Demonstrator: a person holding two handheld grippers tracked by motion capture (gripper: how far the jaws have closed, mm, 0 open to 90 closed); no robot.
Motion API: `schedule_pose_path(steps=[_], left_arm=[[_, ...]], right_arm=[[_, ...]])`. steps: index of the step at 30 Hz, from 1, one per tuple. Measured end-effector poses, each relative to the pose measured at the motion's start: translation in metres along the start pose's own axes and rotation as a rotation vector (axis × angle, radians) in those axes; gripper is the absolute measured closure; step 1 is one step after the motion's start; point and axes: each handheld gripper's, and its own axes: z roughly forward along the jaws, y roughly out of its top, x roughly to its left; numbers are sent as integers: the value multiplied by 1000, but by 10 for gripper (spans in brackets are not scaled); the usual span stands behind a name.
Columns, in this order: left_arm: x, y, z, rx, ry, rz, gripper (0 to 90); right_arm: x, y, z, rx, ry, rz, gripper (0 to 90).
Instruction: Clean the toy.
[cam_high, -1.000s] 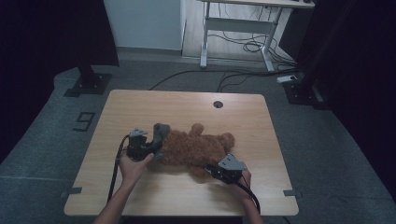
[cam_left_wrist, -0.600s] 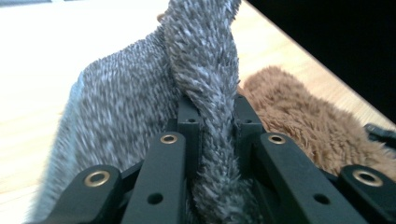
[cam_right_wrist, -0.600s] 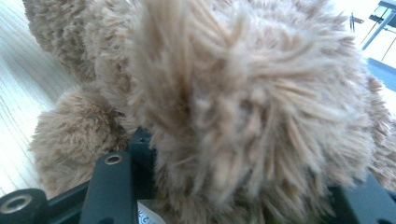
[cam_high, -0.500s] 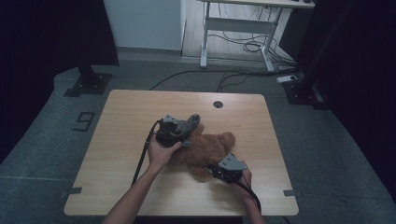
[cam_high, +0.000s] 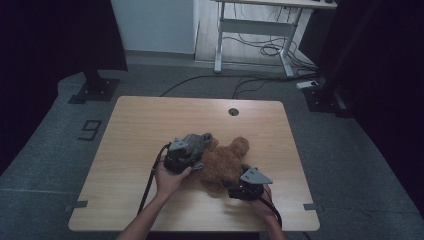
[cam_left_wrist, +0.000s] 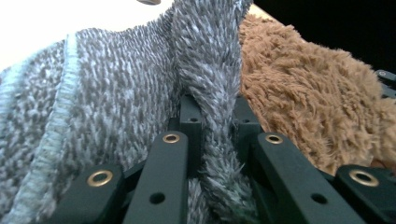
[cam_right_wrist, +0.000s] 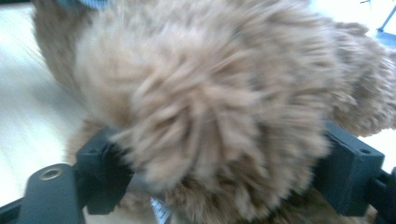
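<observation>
Brown plush teddy bear (cam_high: 222, 164) lying near table (cam_high: 150, 120) centre, long axis diagonal, from near right to far left. Left gripper (cam_high: 192, 150) clamped on grey fuzzy knit cloth (cam_left_wrist: 140, 93); right gripper (cam_high: 240, 189) clamped around plush limb.

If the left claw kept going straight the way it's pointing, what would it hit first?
Probably the brown teddy bear. The left claw is already shut on the grey knitted cloth, and the bear's fur lies right behind it; depth is hard to judge.

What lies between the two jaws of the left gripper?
A fold of the grey knitted cloth is pinched between the jaws of the left gripper, seen in the left gripper view; the brown plush bear lies just beside it.
</observation>
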Motion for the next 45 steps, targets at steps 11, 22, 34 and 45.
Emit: schedule_pose_path(steps=[11,22,34,45], left_arm=[[-13,-28,-19,-68,-23,13,798],[-17,-42,-26,-77,-58,6,798],[-30,-22,-38,-78,-56,12,795],[-99,49,14,-25,-58,195,792]], right_arm=[[-13,26,-23,-83,76,157,96],[-4,21,15,130,133,156,175],[8,20,11,58,29,-110,437],[13,14,6,25,20,-133,440]])
